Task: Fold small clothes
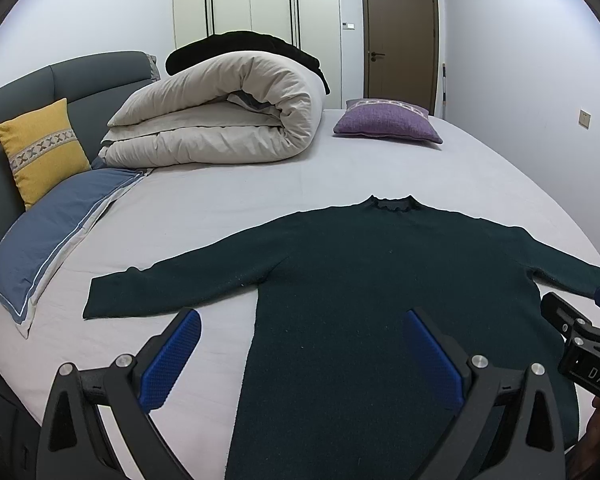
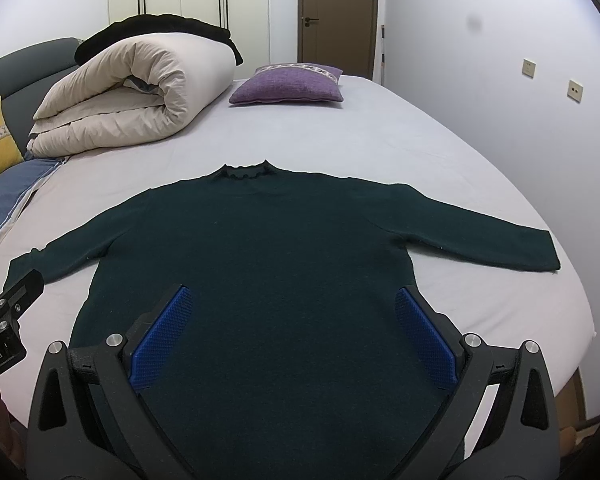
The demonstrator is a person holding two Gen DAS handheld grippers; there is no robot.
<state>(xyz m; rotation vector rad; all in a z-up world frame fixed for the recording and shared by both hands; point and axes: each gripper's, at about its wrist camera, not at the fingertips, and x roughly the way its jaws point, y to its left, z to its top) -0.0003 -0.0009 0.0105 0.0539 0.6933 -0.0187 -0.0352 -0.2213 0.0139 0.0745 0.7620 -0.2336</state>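
A dark green long-sleeved sweater (image 1: 380,272) (image 2: 268,248) lies flat on the bed, face up, collar toward the far side and both sleeves spread out sideways. My left gripper (image 1: 302,322) hovers open above the sweater's lower left edge, its blue pads wide apart with nothing between them. My right gripper (image 2: 292,300) is open too, held over the lower body of the sweater. Each gripper shows at the side of the other's view: the right gripper (image 1: 580,332) by the right sleeve, the left gripper (image 2: 4,320) by the left cuff.
A rolled beige duvet (image 1: 220,116) with a black garment (image 1: 252,46) on top lies at the back left. A purple cushion (image 1: 386,122), a yellow cushion (image 1: 44,148) and a blue pillow (image 1: 56,232) sit around it. The bed's edge (image 2: 580,320) curves close on the right.
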